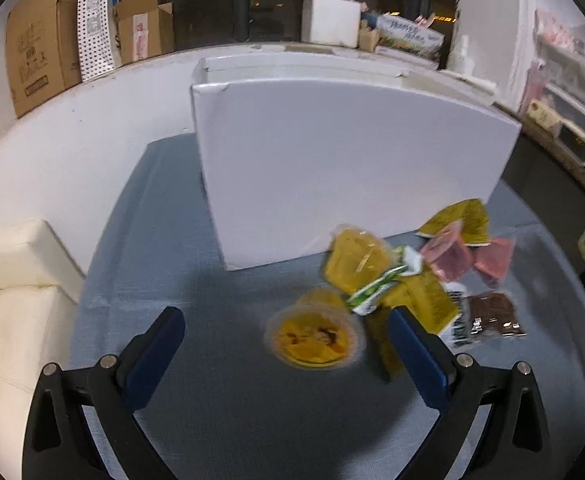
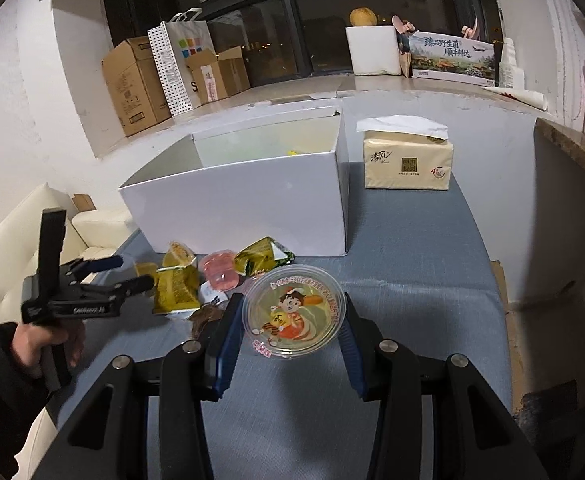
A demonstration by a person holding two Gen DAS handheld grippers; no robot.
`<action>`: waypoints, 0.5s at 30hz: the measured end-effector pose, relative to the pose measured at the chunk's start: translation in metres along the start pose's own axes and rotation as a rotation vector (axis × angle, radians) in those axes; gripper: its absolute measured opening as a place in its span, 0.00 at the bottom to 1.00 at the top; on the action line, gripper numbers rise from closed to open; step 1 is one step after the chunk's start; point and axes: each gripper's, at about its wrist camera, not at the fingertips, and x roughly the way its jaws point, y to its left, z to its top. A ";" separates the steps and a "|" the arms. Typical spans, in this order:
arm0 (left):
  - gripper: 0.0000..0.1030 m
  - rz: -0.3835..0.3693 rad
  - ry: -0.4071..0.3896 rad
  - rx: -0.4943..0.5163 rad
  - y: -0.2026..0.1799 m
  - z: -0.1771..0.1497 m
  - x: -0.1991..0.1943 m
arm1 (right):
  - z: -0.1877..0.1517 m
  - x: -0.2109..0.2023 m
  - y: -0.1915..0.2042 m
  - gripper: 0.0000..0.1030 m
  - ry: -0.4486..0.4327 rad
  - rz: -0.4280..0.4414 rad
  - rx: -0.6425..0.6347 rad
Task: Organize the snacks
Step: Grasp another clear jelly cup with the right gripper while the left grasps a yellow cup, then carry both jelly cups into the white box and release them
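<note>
The left tongs (image 1: 286,330) are spread empty over a jelly cup (image 1: 315,340) beside the snack pile (image 2: 220,276). A lidded cup (image 2: 294,312) is pinched by the right tongs (image 2: 290,320), seemingly bound for the white box (image 2: 236,200) on the worktop (image 2: 412,240).

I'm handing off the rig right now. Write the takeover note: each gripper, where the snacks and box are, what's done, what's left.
Right gripper: shut on the round clear plastic jelly cup with cartoon lid, held above the blue-grey tablecloth.
Left gripper: open, empty, hovering over the orange fruit jelly cup.
Open white cardboard box: behind the snack pile; something yellow shows inside.
Left: yellow-green packets, pink jelly cup, brown packet, orange cups. Drop the held cup into the box, then clear the pile.
</note>
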 end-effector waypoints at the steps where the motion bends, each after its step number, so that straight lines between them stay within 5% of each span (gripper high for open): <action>1: 0.89 -0.015 0.014 0.005 0.000 0.000 0.002 | 0.000 -0.001 0.001 0.47 -0.003 0.000 -0.002; 5: 0.46 -0.020 0.064 0.006 -0.001 -0.004 0.009 | 0.001 -0.001 0.001 0.47 -0.009 0.003 0.000; 15: 0.46 -0.060 0.029 0.002 0.001 -0.005 -0.013 | 0.001 0.001 0.013 0.47 -0.013 0.027 -0.008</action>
